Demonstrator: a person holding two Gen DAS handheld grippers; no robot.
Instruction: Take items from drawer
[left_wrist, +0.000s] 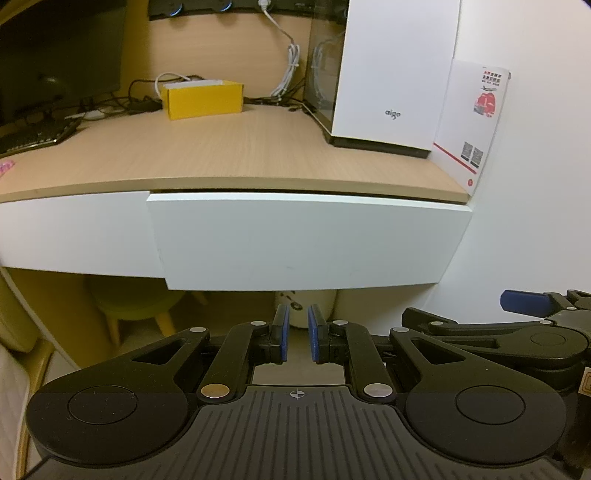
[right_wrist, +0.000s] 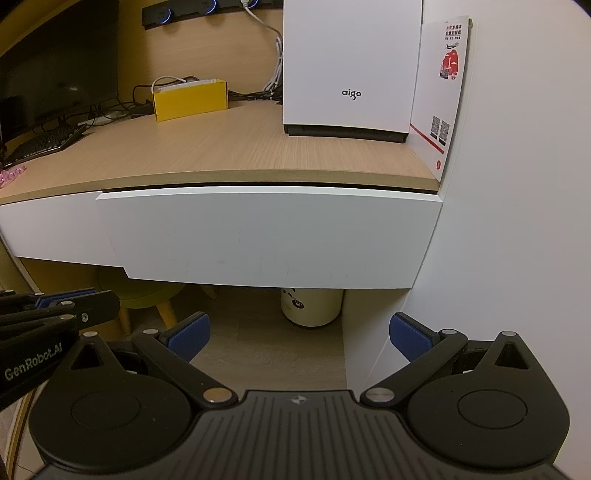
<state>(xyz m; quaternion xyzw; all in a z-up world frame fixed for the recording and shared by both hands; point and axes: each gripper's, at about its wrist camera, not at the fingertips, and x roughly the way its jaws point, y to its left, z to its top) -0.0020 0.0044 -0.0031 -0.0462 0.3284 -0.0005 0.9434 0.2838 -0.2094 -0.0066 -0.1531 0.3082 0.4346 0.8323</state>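
The white drawer front under the wooden desktop stands out a little from its neighbour panel, and its inside is hidden. My left gripper hangs below the drawer's lower edge. Its blue pads are drawn almost together with only a narrow slit and nothing between them. My right gripper is spread wide open below the drawer's right half and holds nothing. Each gripper shows at the edge of the other's view: a right fingertip and the left fingers.
On the desktop stand a yellow box, a white computer case, a leaflet, a monitor, a keyboard and cables. A white wall closes the right side. Under the desk are a cream bin and a yellow stool.
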